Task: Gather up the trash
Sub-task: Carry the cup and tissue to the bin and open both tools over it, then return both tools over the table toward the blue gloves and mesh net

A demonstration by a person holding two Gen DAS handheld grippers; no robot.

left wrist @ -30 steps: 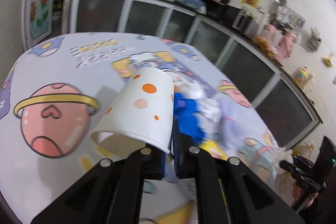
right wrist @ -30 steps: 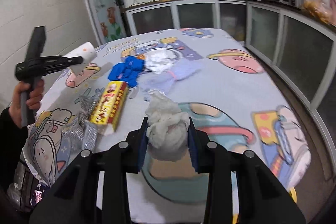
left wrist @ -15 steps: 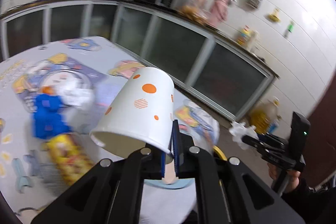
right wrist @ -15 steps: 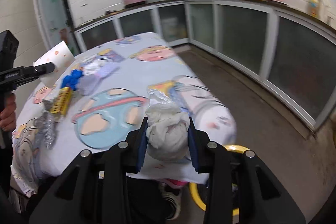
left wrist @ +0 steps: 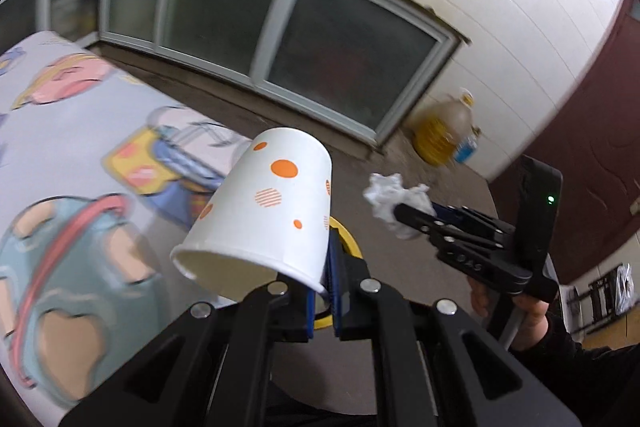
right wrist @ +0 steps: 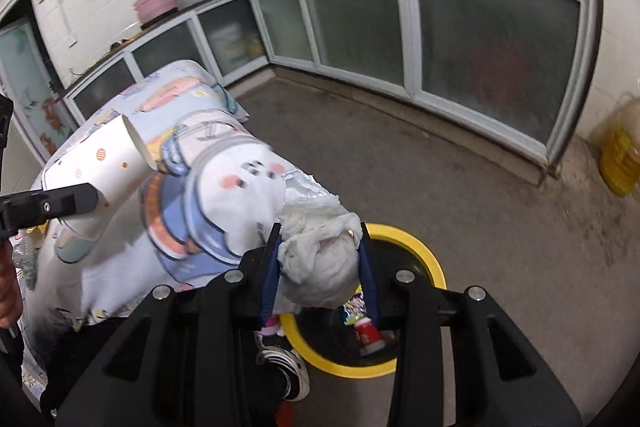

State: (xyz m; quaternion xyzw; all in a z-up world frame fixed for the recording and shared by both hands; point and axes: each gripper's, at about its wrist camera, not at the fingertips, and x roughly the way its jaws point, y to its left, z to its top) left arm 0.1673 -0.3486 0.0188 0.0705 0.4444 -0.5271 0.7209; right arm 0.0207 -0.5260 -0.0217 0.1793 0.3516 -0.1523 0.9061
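Note:
My left gripper (left wrist: 323, 279) is shut on the rim of a white paper cup with orange dots (left wrist: 264, 215); the cup also shows in the right wrist view (right wrist: 96, 163) at the left. My right gripper (right wrist: 320, 259) is shut on a crumpled white tissue wad (right wrist: 320, 259), seen too in the left wrist view (left wrist: 390, 201). It hangs over a yellow-rimmed trash bin (right wrist: 434, 267) on the floor, with trash inside. A slice of the bin's rim (left wrist: 346, 239) shows behind the cup.
The table with a cartoon cloth (right wrist: 224, 187) is to the left, its corner beside the bin. Glass-fronted cabinets (right wrist: 480, 39) line the far wall. A yellow oil jug (right wrist: 620, 159) stands on the floor at right. My shoe (right wrist: 284, 363) is by the bin.
Both grippers have swung right, away from the table toward the floor. The right gripper with the tissue now hangs over the bin; the cup has followed to the table's corner.

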